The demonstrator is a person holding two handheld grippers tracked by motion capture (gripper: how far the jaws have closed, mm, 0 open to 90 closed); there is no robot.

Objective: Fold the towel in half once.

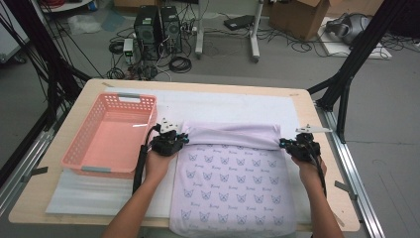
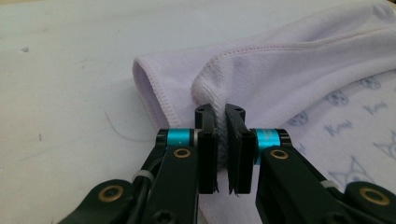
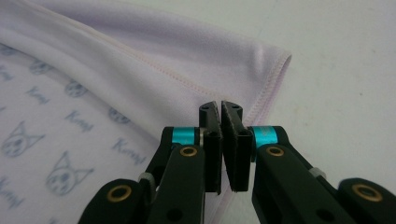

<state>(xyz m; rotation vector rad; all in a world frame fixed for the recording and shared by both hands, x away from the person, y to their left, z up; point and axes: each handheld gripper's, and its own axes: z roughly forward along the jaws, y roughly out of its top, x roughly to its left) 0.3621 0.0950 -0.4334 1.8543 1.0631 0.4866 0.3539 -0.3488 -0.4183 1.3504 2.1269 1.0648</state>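
A lavender towel [image 1: 233, 183] printed with small cat faces lay flat on the table [image 1: 39, 196], its far edge folded back toward the person. The left gripper [image 1: 179, 140] was clamped on that folded edge at the towel's left corner, and the right gripper [image 1: 286, 144] was clamped on the matching right corner. A pink basket [image 1: 79, 144] sat just left of the towel, near the left gripper. The left gripper view showed what the high view could not: a thick bunched hem squeezed between the jaws, with a second layer curling loose beside it. The right gripper view showed the jaws pressed together on a much thinner bit of the edge, close to the corner seam. That thin hold looked likely to slip if the fold were pulled further, leaving the right side behind and skewing the crease. On the left, the loose layer could drop away, and the gripper could snag the basket's rim.
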